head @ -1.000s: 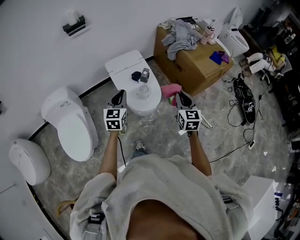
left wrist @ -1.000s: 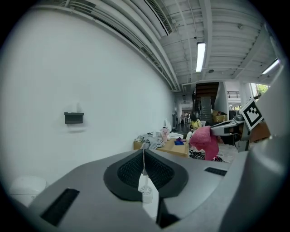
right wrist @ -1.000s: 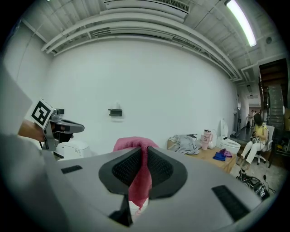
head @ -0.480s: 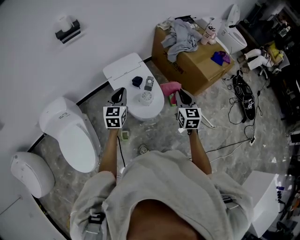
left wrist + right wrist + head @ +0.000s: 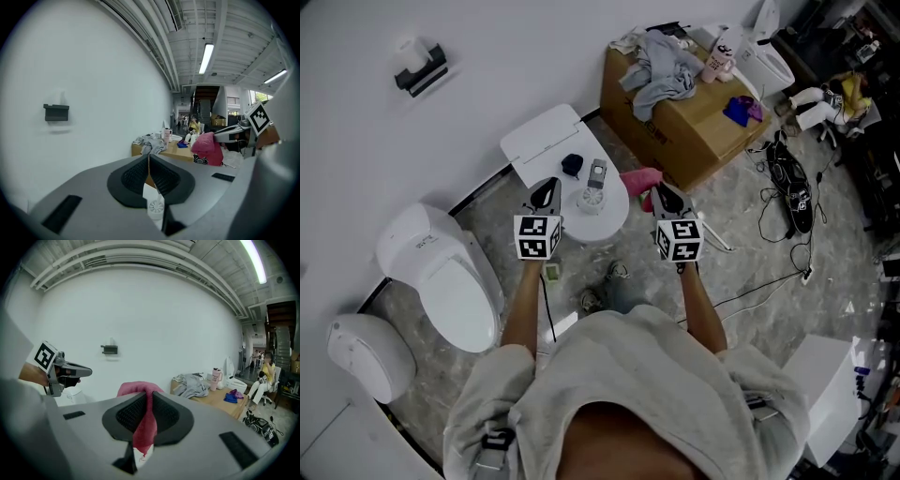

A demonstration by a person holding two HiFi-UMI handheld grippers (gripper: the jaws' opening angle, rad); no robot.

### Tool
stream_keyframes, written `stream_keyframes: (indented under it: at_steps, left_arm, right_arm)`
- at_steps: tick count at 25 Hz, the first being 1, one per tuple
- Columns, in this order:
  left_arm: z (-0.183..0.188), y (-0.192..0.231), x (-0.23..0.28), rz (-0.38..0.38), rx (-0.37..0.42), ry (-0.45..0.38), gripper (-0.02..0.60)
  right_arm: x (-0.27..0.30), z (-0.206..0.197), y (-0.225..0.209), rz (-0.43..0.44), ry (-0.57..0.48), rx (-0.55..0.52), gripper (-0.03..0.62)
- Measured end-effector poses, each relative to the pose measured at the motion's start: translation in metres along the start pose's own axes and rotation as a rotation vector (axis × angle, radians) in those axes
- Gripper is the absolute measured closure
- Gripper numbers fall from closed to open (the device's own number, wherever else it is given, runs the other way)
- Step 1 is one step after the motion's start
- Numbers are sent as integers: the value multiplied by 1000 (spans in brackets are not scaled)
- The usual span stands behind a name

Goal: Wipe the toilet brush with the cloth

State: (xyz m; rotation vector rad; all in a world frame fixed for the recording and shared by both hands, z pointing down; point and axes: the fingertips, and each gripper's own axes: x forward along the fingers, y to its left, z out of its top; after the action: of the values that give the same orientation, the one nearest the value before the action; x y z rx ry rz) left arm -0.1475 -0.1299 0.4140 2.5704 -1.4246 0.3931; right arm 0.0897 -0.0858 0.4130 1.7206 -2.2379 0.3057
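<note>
The toilet brush (image 5: 591, 200), a white round piece with a grey part at its 12 o'clock edge, sits on the closed lid of a small white toilet (image 5: 542, 141). In the left gripper view the brush (image 5: 156, 206) shows low down, beneath the pads. At its 3 o'clock, just beside the lid, hangs the pink cloth (image 5: 639, 178), clamped between the fingers of the right gripper (image 5: 661, 191). In the right gripper view the cloth (image 5: 142, 430) runs down between the black pads and bulges above the right gripper (image 5: 150, 397). At the brush's 9 o'clock the left gripper (image 5: 546, 187) hovers beside the lid, clear of the brush. Its fingers are together with nothing between them, as the left gripper view shows (image 5: 148, 161). At 1 o'clock stands a cardboard box (image 5: 694, 141) bearing grey clothes (image 5: 658, 70). At 8 o'clock, well apart, stands a larger toilet (image 5: 441, 272).
</note>
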Motion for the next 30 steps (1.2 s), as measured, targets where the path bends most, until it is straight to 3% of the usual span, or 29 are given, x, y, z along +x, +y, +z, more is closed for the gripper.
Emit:
stream_keyframes:
  at_steps: [10,17,22,30]
  left_arm:
    - [2,-20,54,-34,0,29,555]
    - [-10,-46,101,-96,19,117,554]
    - [-29,-51,122,-97,37,178,551]
    - [-55,-54,126,-61,19,237,495]
  right_arm:
    - [59,-10,-16,83,34,36,534]
    - [95,-21,-28,143,69,73,534]
    - [113,-37,-35,164,99,104,535]
    - [112,-67,-35,184,154,144,534]
